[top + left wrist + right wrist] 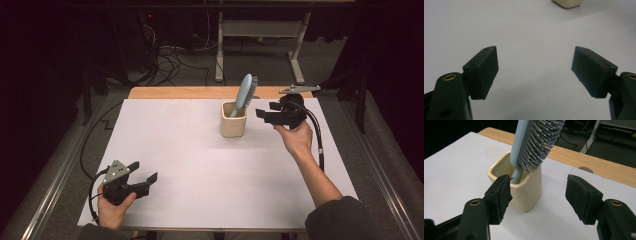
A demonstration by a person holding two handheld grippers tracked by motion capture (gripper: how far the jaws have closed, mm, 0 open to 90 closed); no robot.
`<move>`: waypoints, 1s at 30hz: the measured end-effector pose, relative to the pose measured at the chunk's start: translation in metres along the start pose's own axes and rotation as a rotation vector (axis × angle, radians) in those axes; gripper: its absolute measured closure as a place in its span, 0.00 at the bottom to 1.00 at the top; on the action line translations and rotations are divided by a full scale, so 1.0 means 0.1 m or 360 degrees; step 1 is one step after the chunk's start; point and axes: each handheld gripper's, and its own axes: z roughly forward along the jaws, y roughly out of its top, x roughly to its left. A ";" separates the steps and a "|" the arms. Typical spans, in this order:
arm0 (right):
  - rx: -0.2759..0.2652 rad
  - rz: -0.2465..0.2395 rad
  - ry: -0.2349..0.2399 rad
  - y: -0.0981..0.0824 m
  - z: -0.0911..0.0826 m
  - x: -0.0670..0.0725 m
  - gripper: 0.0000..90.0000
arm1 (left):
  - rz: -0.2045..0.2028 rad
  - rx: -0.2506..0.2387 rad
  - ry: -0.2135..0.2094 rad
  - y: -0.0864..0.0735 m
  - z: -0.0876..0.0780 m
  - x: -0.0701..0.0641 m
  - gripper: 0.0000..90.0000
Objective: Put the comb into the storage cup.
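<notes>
A light blue hairbrush [245, 93] [534, 142] stands handle-down in a cream ceramic cup [233, 121] [521, 192] at the back middle of the white table. My right gripper [265, 115] [537, 195] is open just right of the cup, jaws pointing at it, nothing between them. My left gripper [144, 172] [535, 71] is open near the table's front left corner, held low over bare table surface. The cup's base [568, 3] peeks in at the top of the left gripper view.
The white sheet [190, 165] covers a wooden tabletop whose far edge [200, 92] shows behind the cup. Beyond it stand a grey desk frame [260, 30] and floor cables [170, 60]. Metal rails [55, 180] run along both table sides.
</notes>
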 end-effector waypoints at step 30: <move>-0.0056 -0.0024 0.0018 -0.09 -0.21 0.00 0.42 | -0.0006 0.0007 -0.0002 0.00 0.01 0.00 0.25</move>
